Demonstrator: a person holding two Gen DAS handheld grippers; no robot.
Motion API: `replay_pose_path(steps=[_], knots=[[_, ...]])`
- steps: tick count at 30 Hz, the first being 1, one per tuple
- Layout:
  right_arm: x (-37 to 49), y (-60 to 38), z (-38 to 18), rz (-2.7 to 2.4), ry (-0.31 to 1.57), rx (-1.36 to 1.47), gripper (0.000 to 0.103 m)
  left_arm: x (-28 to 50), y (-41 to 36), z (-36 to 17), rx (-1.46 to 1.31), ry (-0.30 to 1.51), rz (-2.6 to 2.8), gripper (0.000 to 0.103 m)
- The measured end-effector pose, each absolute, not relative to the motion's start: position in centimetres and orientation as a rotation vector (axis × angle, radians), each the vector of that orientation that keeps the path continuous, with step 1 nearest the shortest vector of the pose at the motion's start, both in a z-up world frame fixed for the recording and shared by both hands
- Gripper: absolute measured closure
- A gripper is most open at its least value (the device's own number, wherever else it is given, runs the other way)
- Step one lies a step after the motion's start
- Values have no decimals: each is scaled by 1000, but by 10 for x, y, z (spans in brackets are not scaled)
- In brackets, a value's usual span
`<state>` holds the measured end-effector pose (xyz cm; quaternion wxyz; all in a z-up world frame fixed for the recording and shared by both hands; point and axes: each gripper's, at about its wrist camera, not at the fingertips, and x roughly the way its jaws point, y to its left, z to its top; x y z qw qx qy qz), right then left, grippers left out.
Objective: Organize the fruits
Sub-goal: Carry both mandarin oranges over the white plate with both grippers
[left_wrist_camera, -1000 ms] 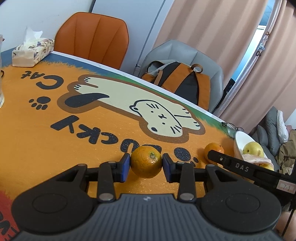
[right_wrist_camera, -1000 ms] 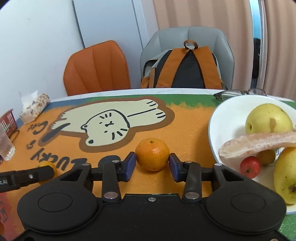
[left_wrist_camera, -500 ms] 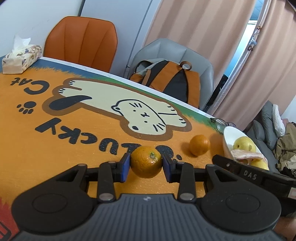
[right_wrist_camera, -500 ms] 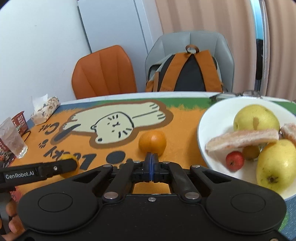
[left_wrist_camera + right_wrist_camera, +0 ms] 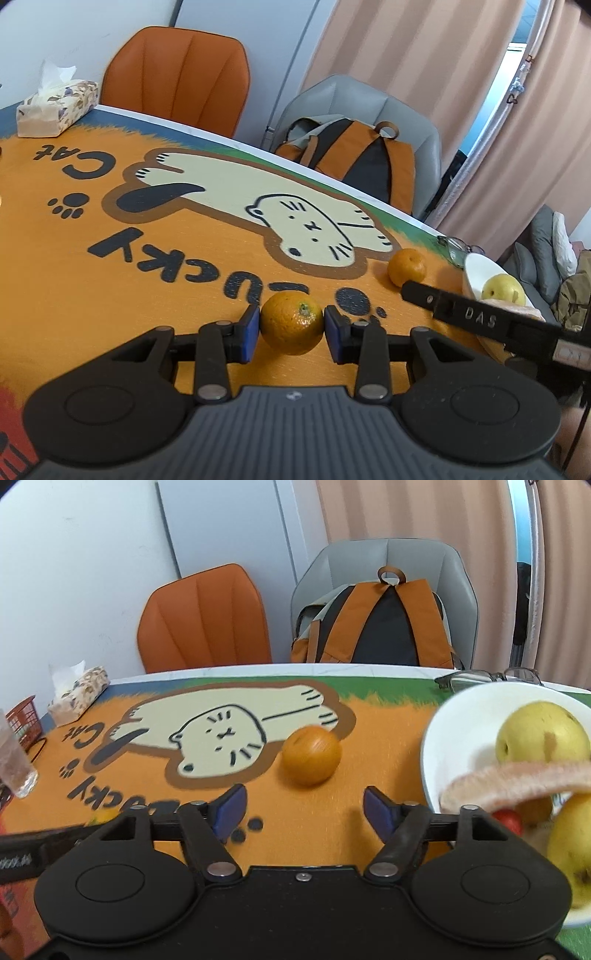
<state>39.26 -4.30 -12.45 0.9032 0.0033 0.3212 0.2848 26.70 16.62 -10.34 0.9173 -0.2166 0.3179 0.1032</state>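
Inspection of the left wrist view came first: we found the left gripper (image 5: 291, 328) closed on an orange (image 5: 291, 322), its blue pads pressing both sides of the fruit just above the cat-print mat (image 5: 110, 280). A second orange (image 5: 406, 267) lay on the mat further off, near the white bowl (image 5: 474, 271), which held a yellow pear (image 5: 504, 291). The right gripper's finger crossed the frame between them. In the right wrist view we noted the right gripper (image 5: 302, 810) with jaws opening wide and nothing between them; the second orange (image 5: 311, 755) sat loose on the mat just ahead of the pads. The bowl (image 5: 439, 738) stood to its right with pears, a pink fruit segment (image 5: 517, 779) and a small red fruit (image 5: 511, 819).
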Motion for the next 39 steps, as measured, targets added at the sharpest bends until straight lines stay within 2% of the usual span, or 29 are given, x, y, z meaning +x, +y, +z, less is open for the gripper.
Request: replay_pose_path(steps=[13,15,16,19,39], knots=[[419,-17,-128,585,646,-66,33,273,186,-112,-470,663,260,67],[421,-15,-128,557,633,-91,44,274,185,-112,-467,663,261,67],[421,-15,-127,546,626,-109,59,274,185,-112,-465,664,262,67],[422,-21,-123,583,661,-74,60,275,182,-111,-463,666,262,67],[382,-105,-66,576,555,59,60,295,119,-80,-393,620,134,67]])
